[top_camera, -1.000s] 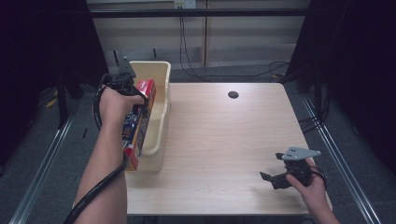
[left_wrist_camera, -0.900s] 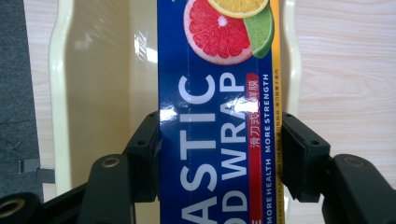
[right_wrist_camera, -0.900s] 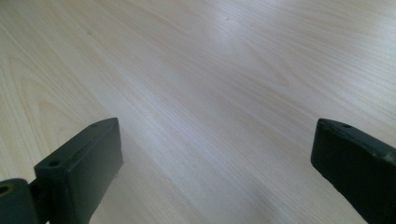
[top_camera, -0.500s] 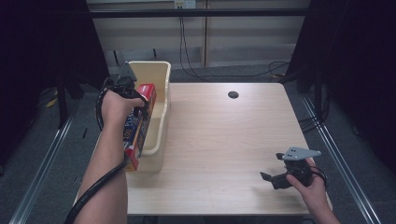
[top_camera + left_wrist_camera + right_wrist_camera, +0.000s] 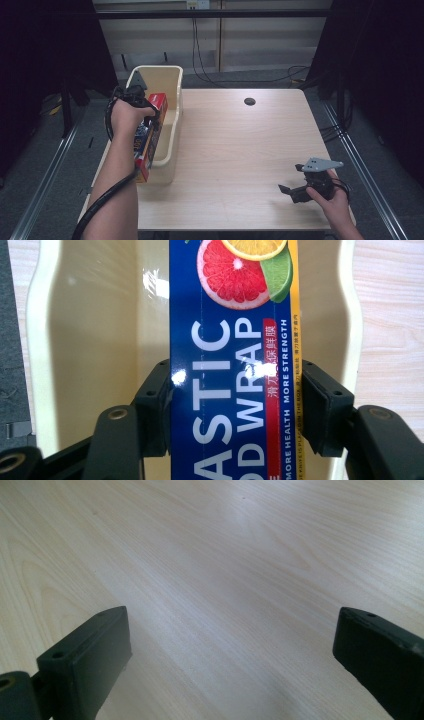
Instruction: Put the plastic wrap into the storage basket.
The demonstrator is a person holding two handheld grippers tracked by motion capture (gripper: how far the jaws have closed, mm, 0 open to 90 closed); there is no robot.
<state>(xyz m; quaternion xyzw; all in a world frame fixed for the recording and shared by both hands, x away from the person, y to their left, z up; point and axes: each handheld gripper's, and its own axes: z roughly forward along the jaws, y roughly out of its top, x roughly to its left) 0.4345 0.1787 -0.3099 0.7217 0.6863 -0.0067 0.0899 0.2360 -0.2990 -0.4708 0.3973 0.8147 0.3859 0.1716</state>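
A long blue and red plastic wrap box with citrus pictures is clamped between the black jaws of my left gripper. In the high view that box hangs lengthwise over a cream plastic bin at the table's left edge, with my left gripper shut on it from above. The bin's cream walls lie under the box on both sides. My right gripper rests low near the table's front right, open, with only bare wood between its jaws.
The light wooden table has a dark round cable hole near its far edge. Cables run on the floor behind the table, and metal rails flank it left and right. A dark cable trails from my left gripper along the forearm.
My left gripper has sunk a little with the box, bringing it lower over the bin. The right gripper has stayed put.
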